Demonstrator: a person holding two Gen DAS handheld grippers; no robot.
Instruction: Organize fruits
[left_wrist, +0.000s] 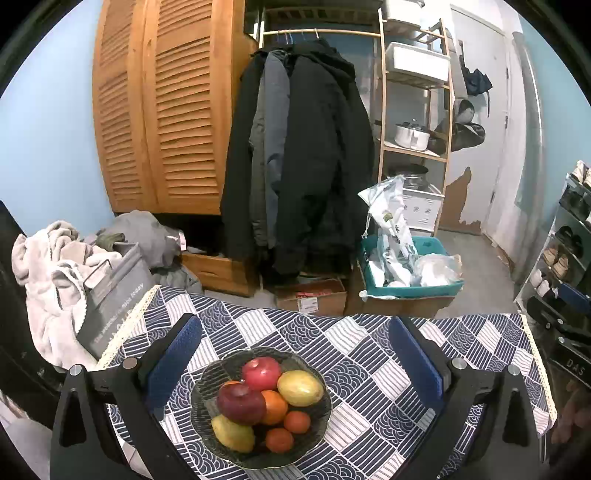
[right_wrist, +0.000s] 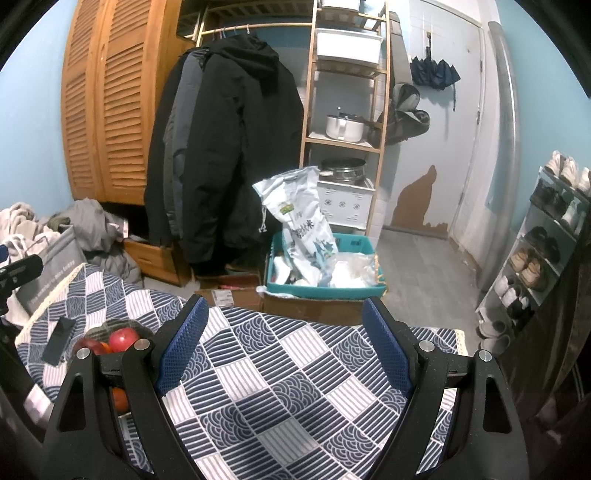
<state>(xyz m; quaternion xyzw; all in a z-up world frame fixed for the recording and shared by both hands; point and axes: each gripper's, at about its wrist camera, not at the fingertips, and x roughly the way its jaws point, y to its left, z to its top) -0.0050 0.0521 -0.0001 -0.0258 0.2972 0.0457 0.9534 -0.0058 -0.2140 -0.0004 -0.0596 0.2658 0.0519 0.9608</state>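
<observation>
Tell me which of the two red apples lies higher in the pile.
The darker red apple in front; it rests on the other fruit, while the brighter apple sits behind it.

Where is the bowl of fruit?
The bowl sits on the patterned tablecloth, between the left hand-held gripper fingers in the left wrist view.

Blue walls, a louvred wardrobe (left_wrist: 162, 110), hung coats (left_wrist: 299, 155) and wooden shelves (left_wrist: 413, 110) beyond the jaws.
</observation>
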